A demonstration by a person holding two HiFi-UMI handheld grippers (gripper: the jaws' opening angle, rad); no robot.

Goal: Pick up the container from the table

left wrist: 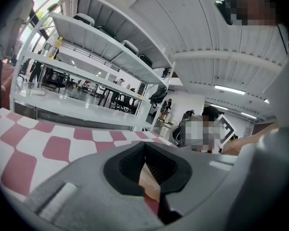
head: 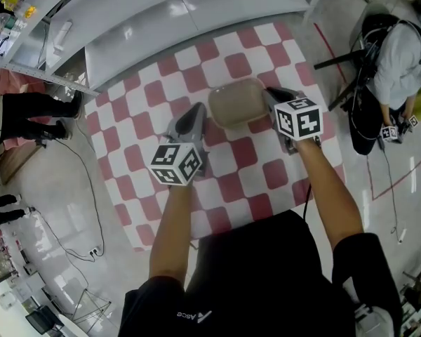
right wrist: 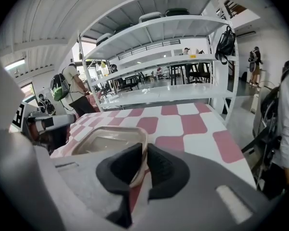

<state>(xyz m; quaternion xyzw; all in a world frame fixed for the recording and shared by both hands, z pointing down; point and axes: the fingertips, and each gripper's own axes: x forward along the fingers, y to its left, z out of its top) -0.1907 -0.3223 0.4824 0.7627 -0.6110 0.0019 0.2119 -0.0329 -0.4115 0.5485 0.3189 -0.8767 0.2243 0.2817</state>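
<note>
Fingers, my right gripper [right wrist: 144, 150]: pressed onto the near rim of the beige plastic container [right wrist: 106, 141].
Fingers, my left gripper [left wrist: 145, 150]: almost together, pinching a beige sliver, probably the opposite rim.
Container position: between both grippers, mid-table.
Progress: grip made. I cannot tell whether it has left the cloth, so the lift remains.
Surface: red-and-white checked tablecloth [head: 231, 181].
Room: white metal shelving [right wrist: 159, 28], pale glossy floor [head: 49, 188], bystander [head: 396, 62].

Tally on one checked table [head: 245, 161]
One beige container [head: 237, 102] between the fingers; one left gripper [head: 196, 111], one right gripper [head: 271, 95]: two in all.
</note>
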